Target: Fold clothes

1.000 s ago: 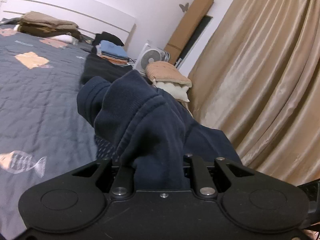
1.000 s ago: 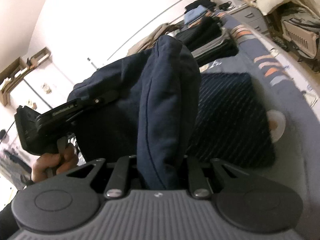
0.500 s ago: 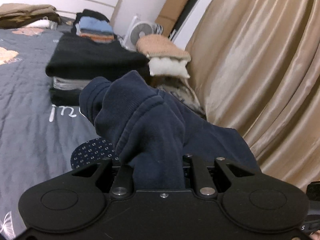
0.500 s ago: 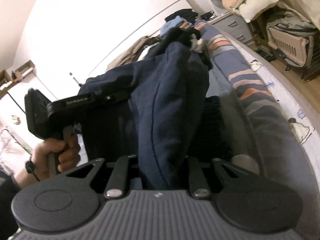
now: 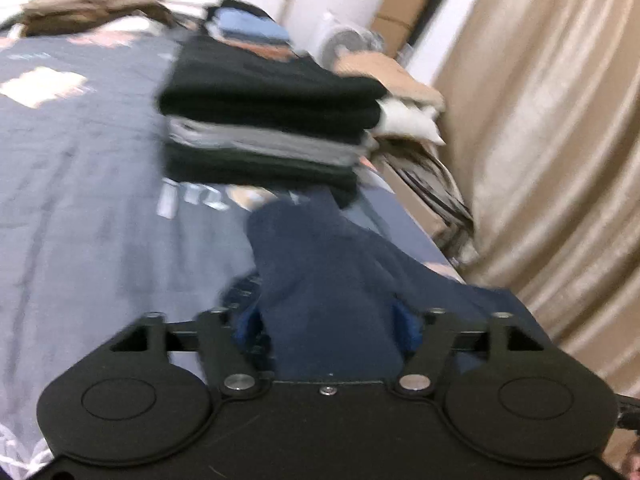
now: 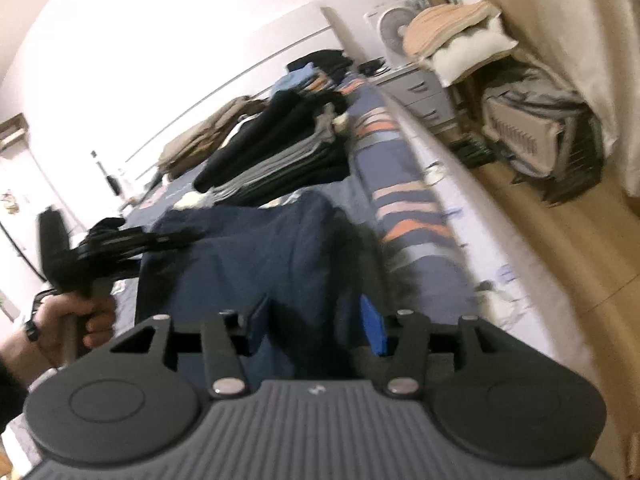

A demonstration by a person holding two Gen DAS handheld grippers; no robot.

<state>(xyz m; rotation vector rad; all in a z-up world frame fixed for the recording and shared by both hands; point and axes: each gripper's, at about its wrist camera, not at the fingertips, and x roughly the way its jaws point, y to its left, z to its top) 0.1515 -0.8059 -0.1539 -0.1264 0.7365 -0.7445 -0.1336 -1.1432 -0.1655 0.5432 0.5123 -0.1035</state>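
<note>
A navy sweatshirt (image 5: 320,272) lies bunched on the grey bedspread (image 5: 80,200), in front of a stack of folded dark and grey clothes (image 5: 264,120). My left gripper (image 5: 326,320) is low over it; its jaws are opening, and the cloth sits loosely between the blue pads (image 5: 408,324). In the right wrist view the same sweatshirt (image 6: 260,248) runs between the spreading jaws of my right gripper (image 6: 316,328), with a gap beside each pad. The left gripper (image 6: 120,248) shows there at the left, held by a hand (image 6: 72,320).
A dark patterned garment (image 5: 240,288) peeks out under the sweatshirt. The bed's right edge (image 6: 440,160) drops to a wooden floor (image 6: 560,260). Beyond stand a fan (image 6: 394,26), a drawer unit (image 6: 424,92), pillows (image 6: 468,48) and a beige curtain (image 5: 540,120).
Both grippers came down toward the bed with the sweatshirt, then their jaws spread apart, so the cloth slumped onto the bedspread. The folded stack now looms closer.
</note>
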